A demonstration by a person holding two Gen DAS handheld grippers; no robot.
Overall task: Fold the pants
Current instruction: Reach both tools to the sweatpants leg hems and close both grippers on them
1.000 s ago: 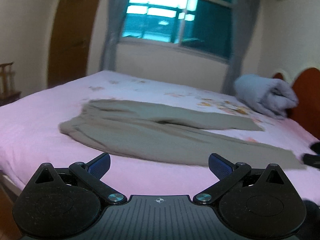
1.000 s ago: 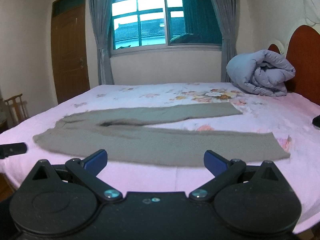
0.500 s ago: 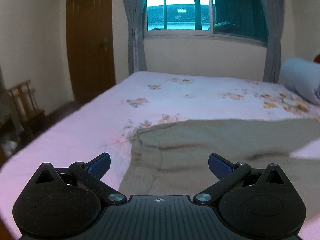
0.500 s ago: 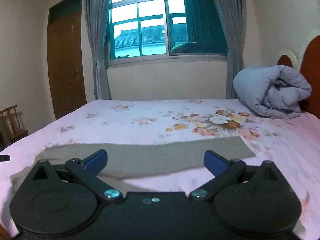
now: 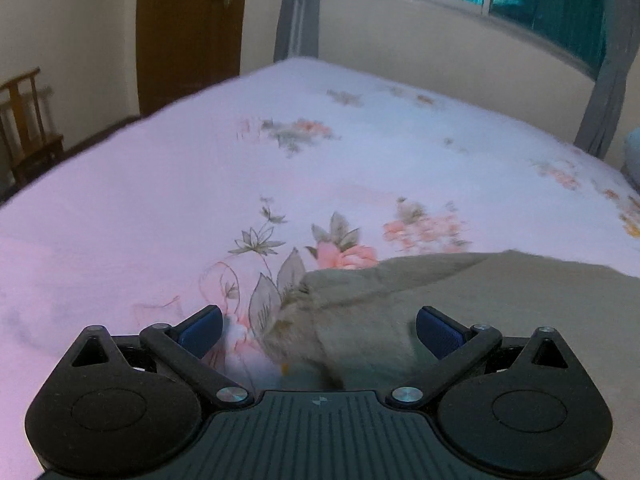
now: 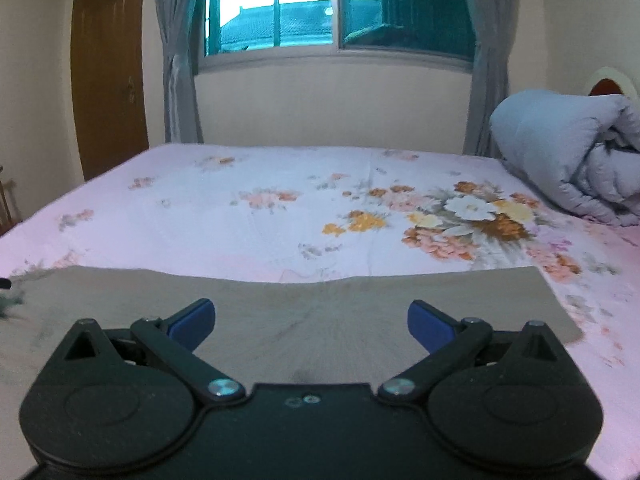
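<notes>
Olive-grey pants (image 6: 320, 304) lie flat on the pink floral bed sheet (image 6: 280, 216). In the left wrist view the waistband corner of the pants (image 5: 360, 320) sits right between the blue pads of my left gripper (image 5: 319, 330), whose jaws stand wide apart just above the cloth. In the right wrist view a leg stretches across the frame to its hem (image 6: 556, 304) at the right. My right gripper (image 6: 311, 322) hovers low over that leg, open, with nothing held.
A rolled grey-blue duvet (image 6: 568, 156) lies at the bed's far right by the headboard. A wooden door (image 6: 108, 76), a curtained window (image 6: 332, 12) and a wooden chair (image 5: 28, 120) stand beyond the bed. The bed's left edge (image 5: 100, 136) drops off to the floor.
Both grippers have moved forward and down towards the bed. The left one swung left to the waistband corner; the right one closed in on the far leg. Both stayed open.
</notes>
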